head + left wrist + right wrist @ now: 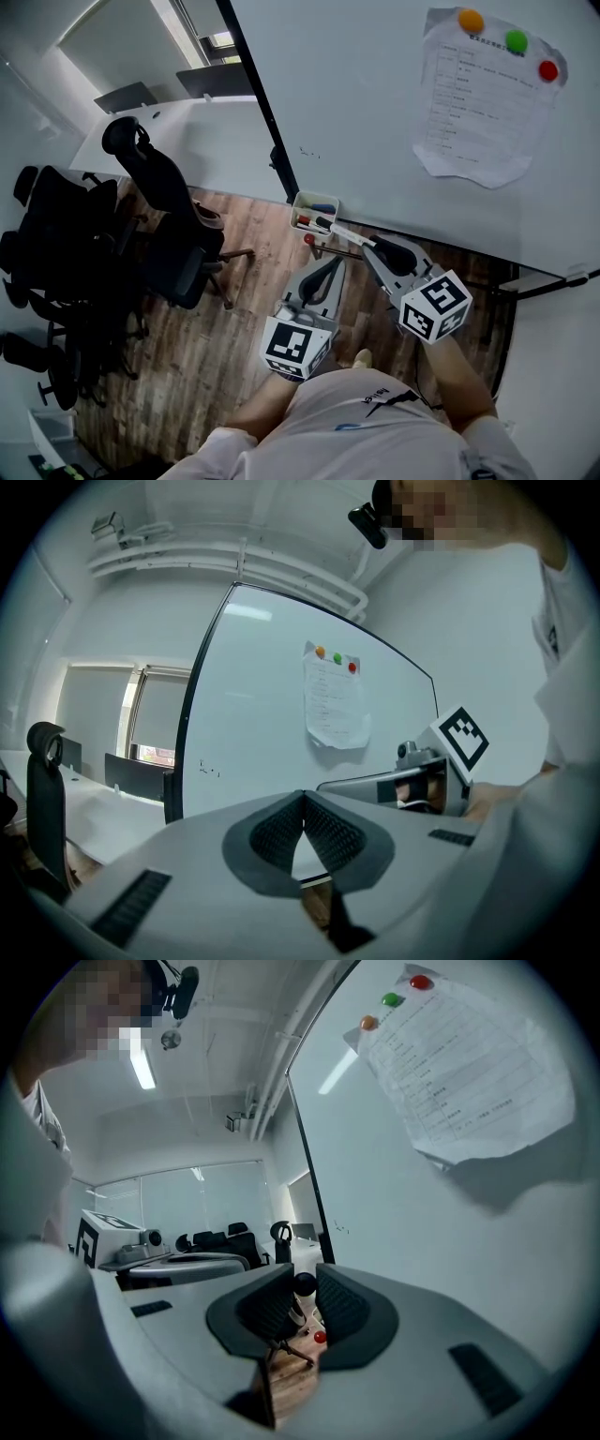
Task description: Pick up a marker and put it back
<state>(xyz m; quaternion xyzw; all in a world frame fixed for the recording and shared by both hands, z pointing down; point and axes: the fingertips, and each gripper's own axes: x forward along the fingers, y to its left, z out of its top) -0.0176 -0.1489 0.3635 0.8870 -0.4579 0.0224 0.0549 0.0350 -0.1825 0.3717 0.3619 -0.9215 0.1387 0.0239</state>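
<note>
A white marker [349, 234] with a black cap is held in my right gripper [373, 246], whose jaws are shut on it. The capped end points toward a small white tray [302, 201] on the whiteboard's lower edge, where a blue, a red and a black marker lie. In the right gripper view the marker's black end [304, 1285] shows between the pads, just past the right gripper's [304, 1305] tips. My left gripper [336, 264] hangs just below and left of the right one; the left gripper view shows the left gripper's [303, 803] tips touching, with nothing held.
The whiteboard [375, 103] fills the right side, with a paper sheet [483, 94] pinned by three coloured magnets. A small red ball [307, 240] sits below the tray. Black office chairs [159, 216] and a white table [187, 141] stand to the left on the wooden floor.
</note>
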